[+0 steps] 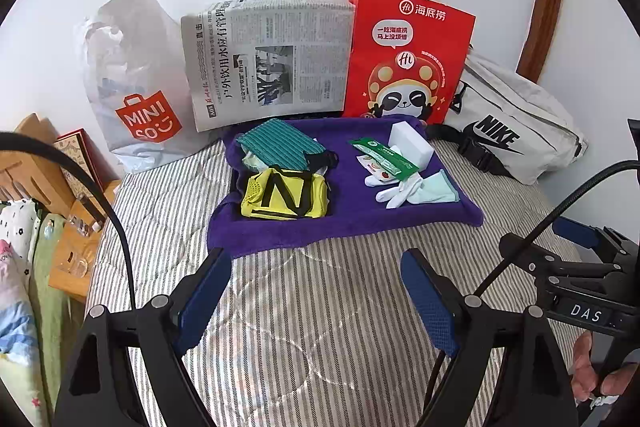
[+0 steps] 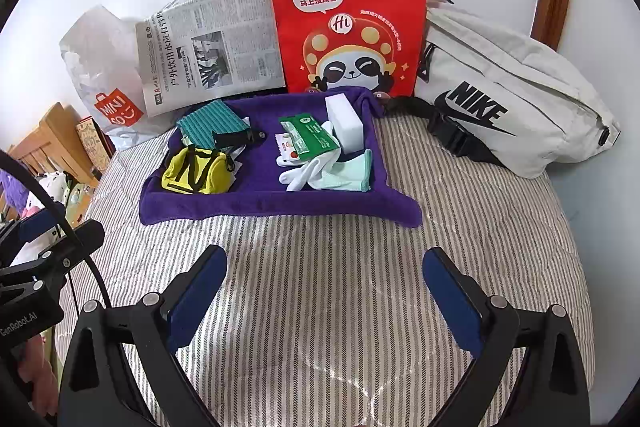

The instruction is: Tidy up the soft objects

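Both wrist views look down and forward across the striped quilted bed (image 1: 320, 307), sharing the purple towel-lined tray (image 2: 256, 203) near the wall.

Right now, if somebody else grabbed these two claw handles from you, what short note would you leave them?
Left gripper: open, empty, above the striped bedcover.
Right gripper: open, empty, also above the bedcover.
Things: all on the purple tray. On its left side, yellow pouch and green striped cloth. On its right side, white gloves, mint cloth, green packet, white block.
Done: nothing is in hand yet.
Left: pick the soft items and sort them; I can't tell where they go.
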Demonstrator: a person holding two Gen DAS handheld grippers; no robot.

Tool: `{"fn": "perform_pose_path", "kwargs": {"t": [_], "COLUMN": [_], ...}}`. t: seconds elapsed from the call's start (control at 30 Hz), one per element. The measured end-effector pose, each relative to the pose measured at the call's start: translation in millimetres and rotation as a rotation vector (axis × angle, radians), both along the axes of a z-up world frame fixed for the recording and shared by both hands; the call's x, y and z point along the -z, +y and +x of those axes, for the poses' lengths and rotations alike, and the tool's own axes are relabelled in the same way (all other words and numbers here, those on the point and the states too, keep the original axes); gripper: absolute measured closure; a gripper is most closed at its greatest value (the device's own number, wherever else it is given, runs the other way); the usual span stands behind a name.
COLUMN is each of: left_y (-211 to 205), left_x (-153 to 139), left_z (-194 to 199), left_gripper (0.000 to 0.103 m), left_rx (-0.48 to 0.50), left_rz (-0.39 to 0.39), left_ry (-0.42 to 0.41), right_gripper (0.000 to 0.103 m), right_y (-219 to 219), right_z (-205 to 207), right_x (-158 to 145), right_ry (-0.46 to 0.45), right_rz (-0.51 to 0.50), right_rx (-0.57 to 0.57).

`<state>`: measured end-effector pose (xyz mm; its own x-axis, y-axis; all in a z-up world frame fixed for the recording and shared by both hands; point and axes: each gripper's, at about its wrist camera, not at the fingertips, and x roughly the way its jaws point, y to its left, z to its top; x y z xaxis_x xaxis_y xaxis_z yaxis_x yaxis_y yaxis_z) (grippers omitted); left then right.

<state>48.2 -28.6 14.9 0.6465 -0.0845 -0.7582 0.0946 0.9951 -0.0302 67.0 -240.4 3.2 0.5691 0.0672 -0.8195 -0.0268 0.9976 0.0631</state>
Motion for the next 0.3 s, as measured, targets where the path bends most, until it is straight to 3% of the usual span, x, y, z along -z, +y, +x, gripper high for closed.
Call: {"fn": "perform_pose_path", "kwargs": {"t": [0.3], "left_y": [1.7], "left_x": [-0.8], "left_z": [0.6], "left_gripper": [0.017], "left_rx": [-0.011], "left_rz": [-0.001], "left_ry": [-0.002], "right_gripper": [0.006], "right_y": [1.2], "right_z": [1.0], "right_x": [4.8], "right_ry": [0.01], "right_rz": [-0.002], "right_rx": [-0.009]}}
